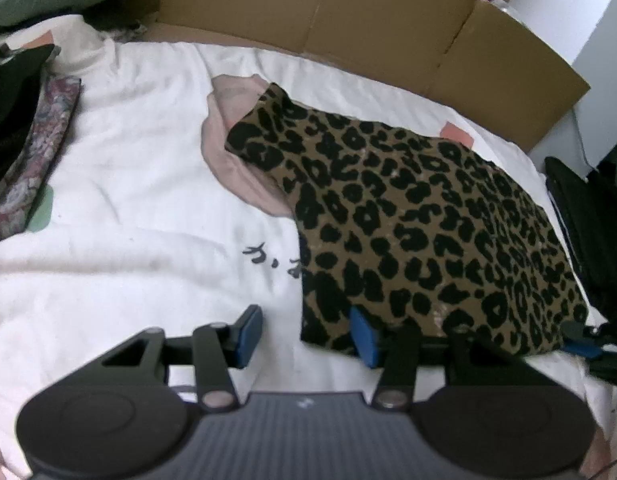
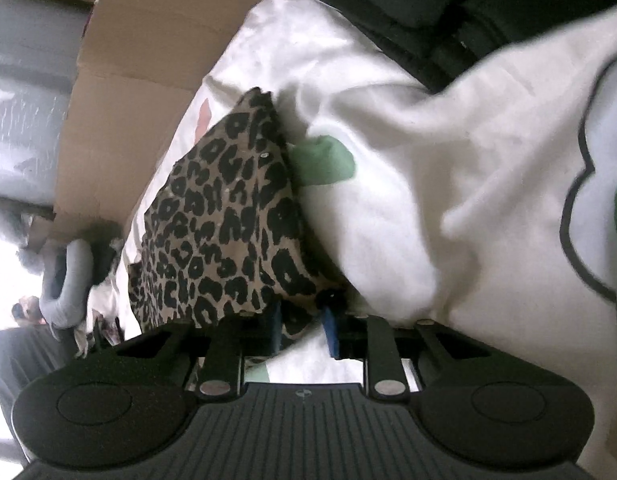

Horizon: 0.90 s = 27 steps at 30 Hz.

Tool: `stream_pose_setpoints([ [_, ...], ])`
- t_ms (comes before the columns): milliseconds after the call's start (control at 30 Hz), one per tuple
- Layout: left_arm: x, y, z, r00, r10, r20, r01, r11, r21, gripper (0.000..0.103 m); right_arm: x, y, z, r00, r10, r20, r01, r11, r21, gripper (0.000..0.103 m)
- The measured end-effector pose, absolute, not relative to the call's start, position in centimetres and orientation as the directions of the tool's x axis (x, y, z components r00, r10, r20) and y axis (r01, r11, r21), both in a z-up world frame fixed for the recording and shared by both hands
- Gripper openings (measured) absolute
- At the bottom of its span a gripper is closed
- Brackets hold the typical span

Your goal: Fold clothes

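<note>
A brown leopard-print knit garment [image 1: 436, 224] lies on a white printed bedspread [image 1: 128, 160], already folded into a rough rectangle, with a pink cloth [image 1: 232, 140] showing from under its far corner. Its long axis runs from the near edge away toward the flattened brown cardboard sheet [image 1: 388, 20] at the back of the bed.

The left tool [image 1: 306, 334] stands wide, one blue pad tucked at the garment's near-left corner, nothing pinched. The right tool [image 2: 304, 330] is narrow and appears clamped on the near edge of the fabric.

The step looks like a further fold: next the left tool should close on its corner, then both lift and carry the near edge toward the far end.
</note>
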State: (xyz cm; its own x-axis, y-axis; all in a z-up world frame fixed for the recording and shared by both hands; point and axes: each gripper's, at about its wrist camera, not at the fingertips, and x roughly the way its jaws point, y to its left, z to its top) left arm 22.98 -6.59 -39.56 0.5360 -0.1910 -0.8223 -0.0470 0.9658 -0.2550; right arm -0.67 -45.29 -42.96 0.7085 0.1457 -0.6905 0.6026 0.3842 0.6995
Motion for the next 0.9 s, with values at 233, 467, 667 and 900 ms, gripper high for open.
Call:
stream_pose_setpoints([
  [233, 22.6, -6.3, -40.2, 0.546, -0.221, -0.808, -0.061, 0.951, -0.302, 0.051, -0.9, -45.4, -42.7, 0.730, 0.149, -0.667, 0.585, 0.367, 0.723, 0.021],
  [467, 22.4, -6.3, -40.6, 0.554, -0.275, -0.786, -0.085, 0.920, -0.382, 0.048, -0.3, -45.3, -44.9, 0.746, 0.178, -0.641, 0.572, 0.320, 0.755, 0.034],
  [667, 22.3, -5.5, -41.5, 0.575, -0.323, -0.752, -0.140, 0.866, -0.479, 0.037, 0.1, -45.6, -44.8, 0.750, 0.179, -0.636, 0.570, 0.312, 0.760, 0.025],
  [900, 22.1, -4.2, -42.3, 0.592, -0.378, -0.712, -0.183, 0.797, -0.575, 0.032, 0.0, -45.7, -45.0, 0.756, 0.178, -0.630, 0.570, 0.294, 0.767, 0.024],
])
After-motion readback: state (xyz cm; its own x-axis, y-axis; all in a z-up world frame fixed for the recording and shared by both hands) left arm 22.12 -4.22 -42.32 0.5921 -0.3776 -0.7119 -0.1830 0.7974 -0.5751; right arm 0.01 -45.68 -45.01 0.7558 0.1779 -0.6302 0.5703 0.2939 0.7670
